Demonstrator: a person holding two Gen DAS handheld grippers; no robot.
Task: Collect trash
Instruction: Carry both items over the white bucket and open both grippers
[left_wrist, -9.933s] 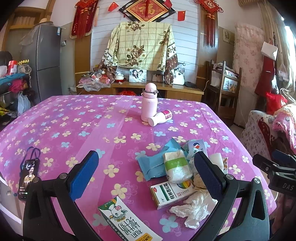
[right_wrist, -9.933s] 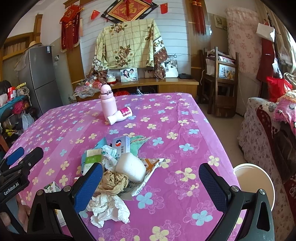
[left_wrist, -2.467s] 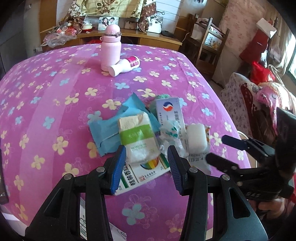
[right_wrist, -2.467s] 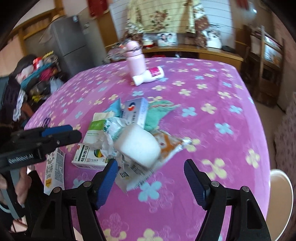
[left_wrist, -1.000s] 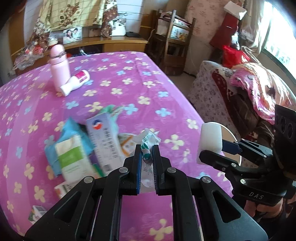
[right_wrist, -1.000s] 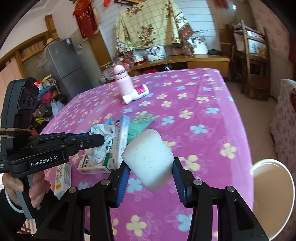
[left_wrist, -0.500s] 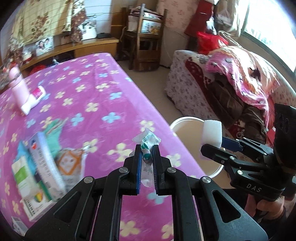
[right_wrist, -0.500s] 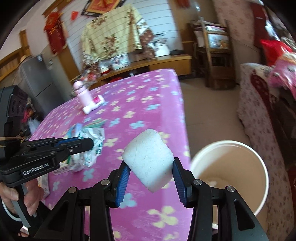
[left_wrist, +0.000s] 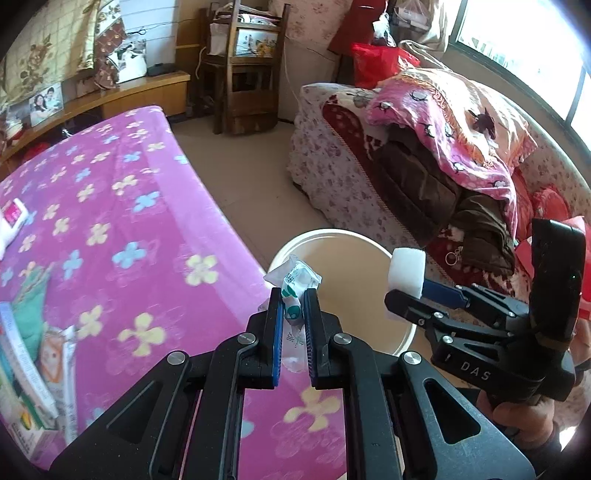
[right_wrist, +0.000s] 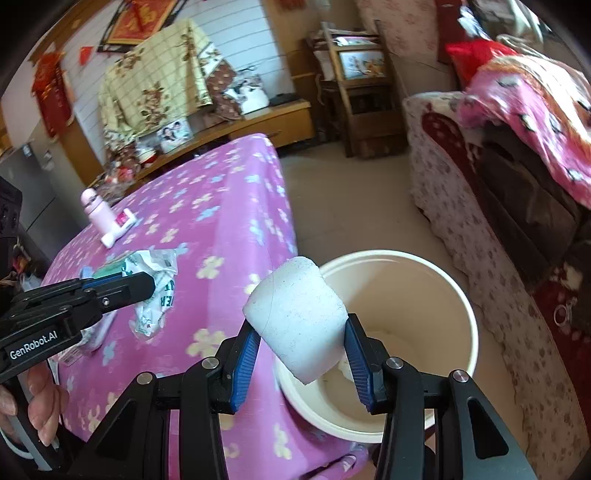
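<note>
My left gripper (left_wrist: 293, 299) is shut on a crumpled white-and-green wrapper (left_wrist: 295, 284) and holds it over the table's right edge, by the rim of a cream bucket (left_wrist: 369, 242) on the floor. My right gripper (right_wrist: 299, 332) is shut on a white foam block (right_wrist: 297, 319) and holds it above the bucket's (right_wrist: 443, 280) near-left rim. The left gripper (right_wrist: 122, 288) with the wrapper (right_wrist: 157, 284) shows at the left of the right wrist view. The right gripper (left_wrist: 410, 288) with the foam block (left_wrist: 406, 271) shows at the right of the left wrist view.
The table has a pink flowered cloth (left_wrist: 110, 229). Boxes and wrappers (left_wrist: 26, 354) lie at its left side. A pink bottle (right_wrist: 94, 210) and a small white bottle (right_wrist: 118, 227) stand far back. A sofa with blankets (left_wrist: 443, 147) stands right of the bucket.
Both grippers have swung further right with their loads. The bucket now sits larger and closer under them. The table pile has slid to the left edge of view.
</note>
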